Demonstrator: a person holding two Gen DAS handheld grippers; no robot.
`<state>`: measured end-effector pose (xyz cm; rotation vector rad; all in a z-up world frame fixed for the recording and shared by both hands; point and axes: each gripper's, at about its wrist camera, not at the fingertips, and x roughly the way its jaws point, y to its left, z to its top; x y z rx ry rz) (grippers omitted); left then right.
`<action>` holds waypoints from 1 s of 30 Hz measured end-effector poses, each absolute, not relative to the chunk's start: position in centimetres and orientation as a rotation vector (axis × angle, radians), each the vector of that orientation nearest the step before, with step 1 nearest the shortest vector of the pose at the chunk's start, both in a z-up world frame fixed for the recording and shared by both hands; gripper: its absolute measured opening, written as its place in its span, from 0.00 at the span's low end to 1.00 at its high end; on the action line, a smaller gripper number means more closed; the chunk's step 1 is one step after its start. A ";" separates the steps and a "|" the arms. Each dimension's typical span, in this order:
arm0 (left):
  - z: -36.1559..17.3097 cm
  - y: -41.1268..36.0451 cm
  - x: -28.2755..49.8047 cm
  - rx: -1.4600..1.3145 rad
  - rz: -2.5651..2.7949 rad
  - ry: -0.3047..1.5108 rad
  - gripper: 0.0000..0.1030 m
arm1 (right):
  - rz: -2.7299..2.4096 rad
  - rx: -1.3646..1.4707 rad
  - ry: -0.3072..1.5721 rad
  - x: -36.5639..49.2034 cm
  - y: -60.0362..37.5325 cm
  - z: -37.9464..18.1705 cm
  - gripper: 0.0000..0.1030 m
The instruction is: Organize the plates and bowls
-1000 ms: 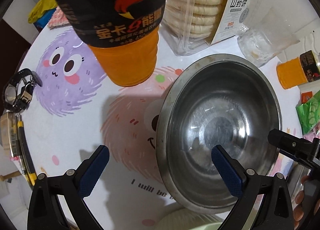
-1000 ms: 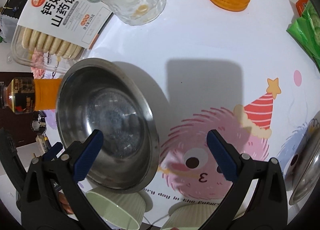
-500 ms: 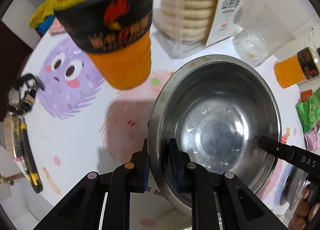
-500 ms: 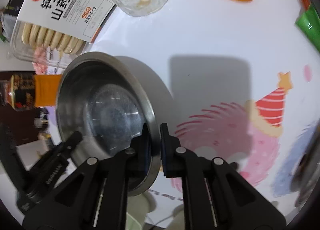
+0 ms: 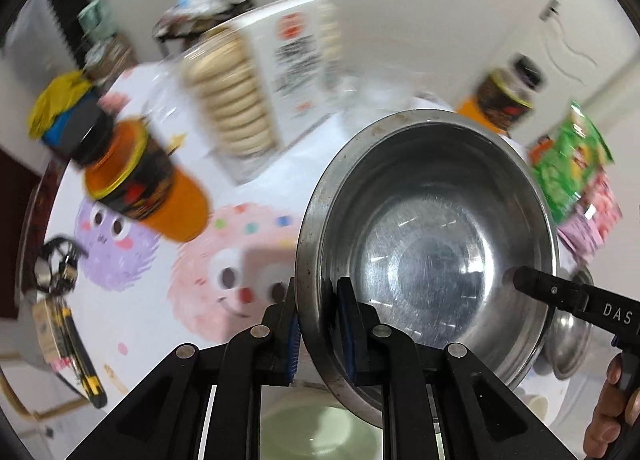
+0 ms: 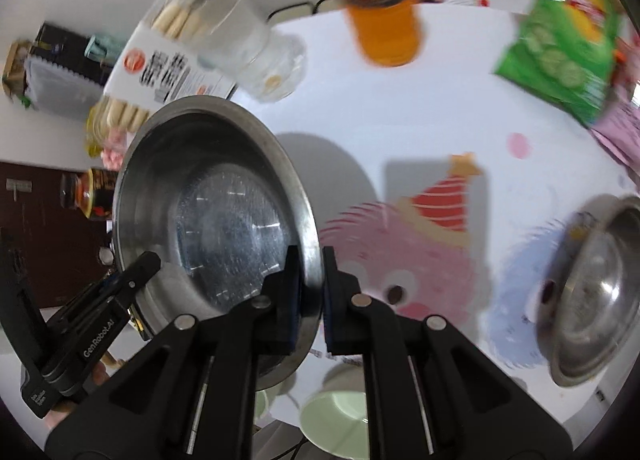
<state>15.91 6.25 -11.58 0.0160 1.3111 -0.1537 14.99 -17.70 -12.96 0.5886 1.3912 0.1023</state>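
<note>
While both grippers pinch opposite sides of its rim, the steel bowl [image 5: 432, 244] looks tilted and lifted off the table [image 6: 420, 112], so the main risk is a slip. The left gripper [image 5: 318, 324] has its jaws nearly closed on the bowl's left rim, one pad outside, one inside. The right gripper [image 6: 310, 292] does the same on the right rim. Thin smooth metal, narrow pads: uneven pull between hands could twist it loose, I'd guess.

Left of the left jaws, an orange drink bottle [image 5: 148, 180] stands near; a swing could knock it over. Ahead of the jaws are a biscuit pack [image 5: 256, 100] and a clear glass [image 6: 256, 56], also within reach of the rim. Below the jaws sit pale green bowls [image 6: 340, 424]; dropping steel onto them could chip them. Right of the right jaws lie a second steel bowl [image 6: 596, 260] and a green snack bag [image 6: 564, 36].

Writing: "DAS" on the right gripper's arm seen from the left camera, "GenRobot.AI" on the left gripper's arm seen from the right. Biscuit label and bottle label too blurred to read.
</note>
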 end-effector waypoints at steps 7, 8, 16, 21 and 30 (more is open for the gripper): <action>-9.8 -2.8 15.8 0.117 -0.336 1.296 0.16 | -0.057 0.678 1.320 10.3 -25.1 -11.0 0.11; -9.5 -4.2 15.4 0.132 -0.358 1.293 0.16 | -0.078 0.689 1.310 9.5 -26.1 -10.8 0.11; -8.0 -15.6 12.9 0.262 -0.559 1.267 0.16 | -0.277 0.797 1.228 2.1 -34.9 -9.2 0.11; -8.0 -20.8 11.1 0.323 -0.652 1.263 0.16 | -0.376 0.851 1.190 -2.0 -39.0 -8.9 0.11; -9.0 -25.5 9.0 0.394 -0.713 1.273 0.17 | -0.453 0.920 1.175 -5.8 -42.7 -10.1 0.11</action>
